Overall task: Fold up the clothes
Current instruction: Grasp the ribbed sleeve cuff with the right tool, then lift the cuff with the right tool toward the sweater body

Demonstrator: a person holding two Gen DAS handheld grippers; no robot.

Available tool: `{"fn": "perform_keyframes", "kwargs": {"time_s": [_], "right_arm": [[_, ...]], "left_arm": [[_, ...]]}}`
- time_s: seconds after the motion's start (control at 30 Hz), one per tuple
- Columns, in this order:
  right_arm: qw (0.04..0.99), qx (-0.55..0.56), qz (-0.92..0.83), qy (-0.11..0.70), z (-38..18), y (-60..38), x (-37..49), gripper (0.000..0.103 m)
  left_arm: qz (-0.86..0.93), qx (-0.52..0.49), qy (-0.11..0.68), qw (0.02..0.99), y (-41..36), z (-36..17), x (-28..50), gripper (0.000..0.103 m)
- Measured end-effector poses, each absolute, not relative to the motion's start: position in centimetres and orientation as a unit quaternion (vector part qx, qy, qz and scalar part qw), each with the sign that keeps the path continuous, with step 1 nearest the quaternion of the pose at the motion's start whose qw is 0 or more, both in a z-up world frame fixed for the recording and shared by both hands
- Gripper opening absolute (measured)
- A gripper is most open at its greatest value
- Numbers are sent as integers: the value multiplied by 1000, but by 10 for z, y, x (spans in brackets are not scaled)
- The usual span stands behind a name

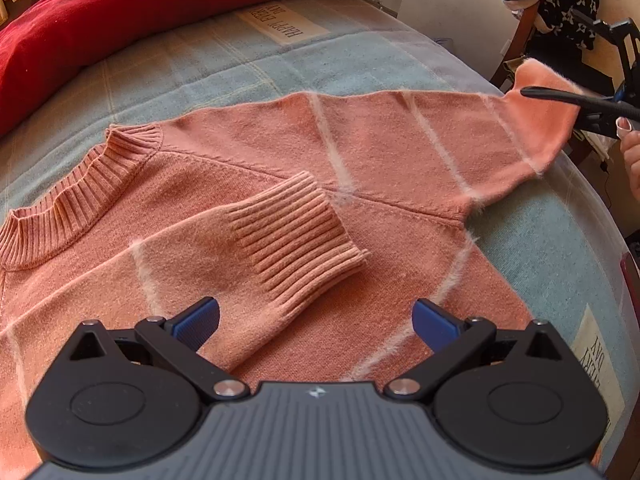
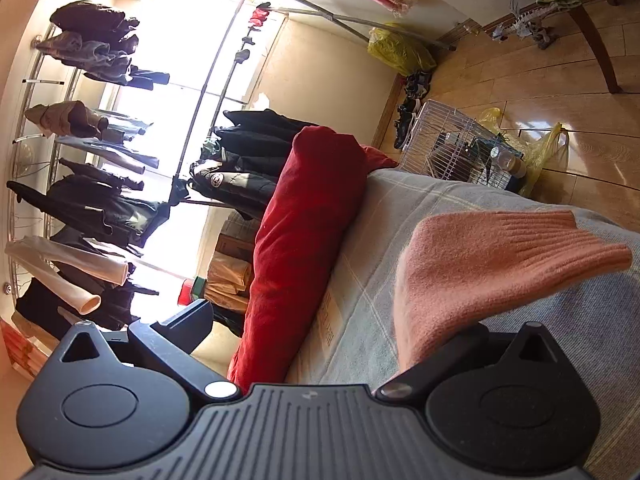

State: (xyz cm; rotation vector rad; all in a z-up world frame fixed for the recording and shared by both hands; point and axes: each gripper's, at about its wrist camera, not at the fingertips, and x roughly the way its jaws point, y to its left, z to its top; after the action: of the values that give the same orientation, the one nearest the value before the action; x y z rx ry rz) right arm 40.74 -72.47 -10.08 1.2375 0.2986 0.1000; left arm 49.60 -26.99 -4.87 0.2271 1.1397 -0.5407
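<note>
A pink sweater [image 1: 280,184] is spread flat across the middle of the left wrist view, on a pale blue checked blanket [image 1: 192,60] that covers a bed. Its ribbed collar [image 1: 76,196] is seen at the left of the frame. One sleeve is folded across the body, so that its ribbed cuff [image 1: 300,232] lies in the centre of the frame. The left gripper [image 1: 316,324] is held just above the lower part of the sweater at the bottom of the frame, its blue-padded fingers [image 1: 198,322] spread wide with nothing between them. The other sleeve [image 1: 536,120] is stretched out and lifted off the blanket at the upper right of the frame, where it is met by the right gripper [image 1: 580,104] and a hand [image 1: 634,152] behind it. In the right wrist view this sleeve [image 2: 480,272] is draped across the right side of the frame, over one finger of the right gripper [image 2: 320,344]; the jaws appear apart, but whether the cloth is pinched cannot be told. A red cushion [image 2: 304,232] is laid along the far edge of the bed, in the centre of that view, and hanging clothes [image 2: 92,184] are seen at its left.
</note>
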Motion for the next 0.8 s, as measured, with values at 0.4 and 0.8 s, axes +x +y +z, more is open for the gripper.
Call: {"fn": "perform_keyframes", "kwargs": {"time_s": [0.4,0.8], "right_arm": [[813,557,71,157,-79,-688,425,103],[817,545,90,168,-60,-656,433,103]], "left_arm": [[-263,114,539,792,-261,-42,492,102],[-262,122,543,789,-242,-34,478,102]]}}
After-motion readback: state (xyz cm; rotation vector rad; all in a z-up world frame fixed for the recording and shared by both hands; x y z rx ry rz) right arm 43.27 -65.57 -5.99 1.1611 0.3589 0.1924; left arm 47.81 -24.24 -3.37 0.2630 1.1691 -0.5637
